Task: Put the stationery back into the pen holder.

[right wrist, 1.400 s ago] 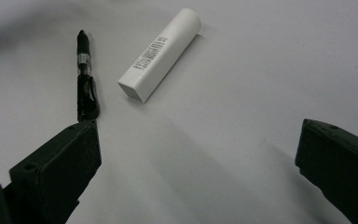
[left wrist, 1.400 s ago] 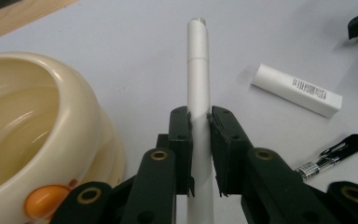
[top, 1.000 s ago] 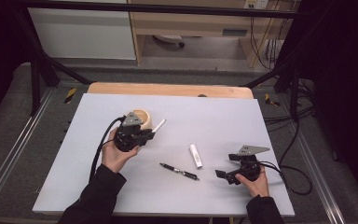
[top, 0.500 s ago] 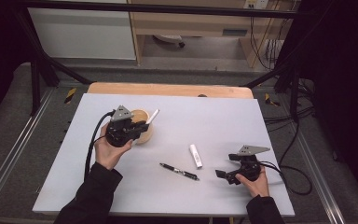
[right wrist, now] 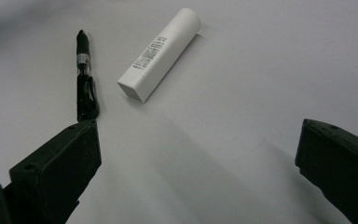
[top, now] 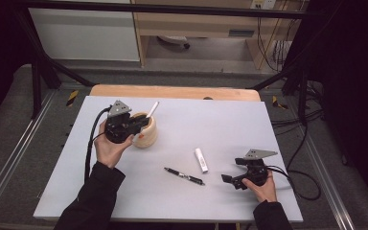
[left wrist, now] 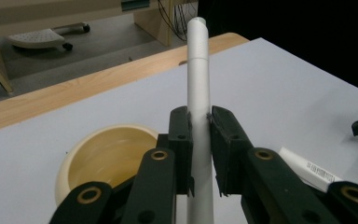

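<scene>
My left gripper [top: 136,123] is shut on a long white pen [left wrist: 199,88], its black jaws clamped on the barrel. It hovers just above a cream wooden cup [top: 146,135], and the white pen [top: 152,109] sticks out past the cup toward the far side. The cup's hollow [left wrist: 103,156] lies below and left of the jaws. My right gripper [top: 231,180] rests near the table's front right, open and holding nothing, with its jaws wide apart. Ahead of it lie a black pen [right wrist: 83,77] and a short white tube [right wrist: 160,53]. The same black pen [top: 184,176] and tube [top: 201,159] lie mid-table.
The white tabletop [top: 211,120] sits on a wooden board whose edge [top: 172,92] shows at the far side. Black frame posts flank the table, and cables [top: 297,177] trail off to the right. Open surface lies between the cup and the far right corner.
My left gripper has carried the white pen left and slightly toward the far side, rising a little over the cup. The right gripper, black pen and tube have not moved.
</scene>
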### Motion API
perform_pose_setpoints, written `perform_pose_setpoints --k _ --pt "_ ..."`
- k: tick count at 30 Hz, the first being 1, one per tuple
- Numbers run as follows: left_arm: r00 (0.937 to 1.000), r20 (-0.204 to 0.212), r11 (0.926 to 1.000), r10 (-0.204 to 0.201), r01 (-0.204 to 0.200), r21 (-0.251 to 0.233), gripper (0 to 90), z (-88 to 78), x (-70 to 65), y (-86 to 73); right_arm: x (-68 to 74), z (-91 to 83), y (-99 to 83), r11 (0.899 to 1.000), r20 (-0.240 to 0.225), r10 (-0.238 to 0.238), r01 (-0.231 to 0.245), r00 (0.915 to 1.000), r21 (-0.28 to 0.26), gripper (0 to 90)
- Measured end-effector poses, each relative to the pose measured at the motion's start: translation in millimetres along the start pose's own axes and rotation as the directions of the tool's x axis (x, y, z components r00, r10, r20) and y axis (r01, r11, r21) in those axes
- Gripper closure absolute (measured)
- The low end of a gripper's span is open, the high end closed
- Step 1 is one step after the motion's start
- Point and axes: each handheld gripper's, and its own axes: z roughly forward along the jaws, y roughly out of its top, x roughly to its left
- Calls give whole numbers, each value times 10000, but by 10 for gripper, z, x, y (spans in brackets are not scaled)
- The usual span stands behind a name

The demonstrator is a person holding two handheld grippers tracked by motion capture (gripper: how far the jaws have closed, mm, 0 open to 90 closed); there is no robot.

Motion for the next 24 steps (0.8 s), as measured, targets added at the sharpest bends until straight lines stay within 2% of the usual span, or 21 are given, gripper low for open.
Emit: perform_pose_setpoints --k 8,15,24 --pt "9992 -297 9984 -261 245 -513 787 5 87 92 0 -1 1 10000 4 1 -1 10000 -24 8" --pt "9970 -608 9962 -477 431 -756 787 65 185 130 -3 -1 1 10000 19 -21 21 10000 -2 8" --pt "9939 -931 9956 -585 513 -781 786 204 291 97 -1 -1 0 10000 6 -7 7 10000 8 8"
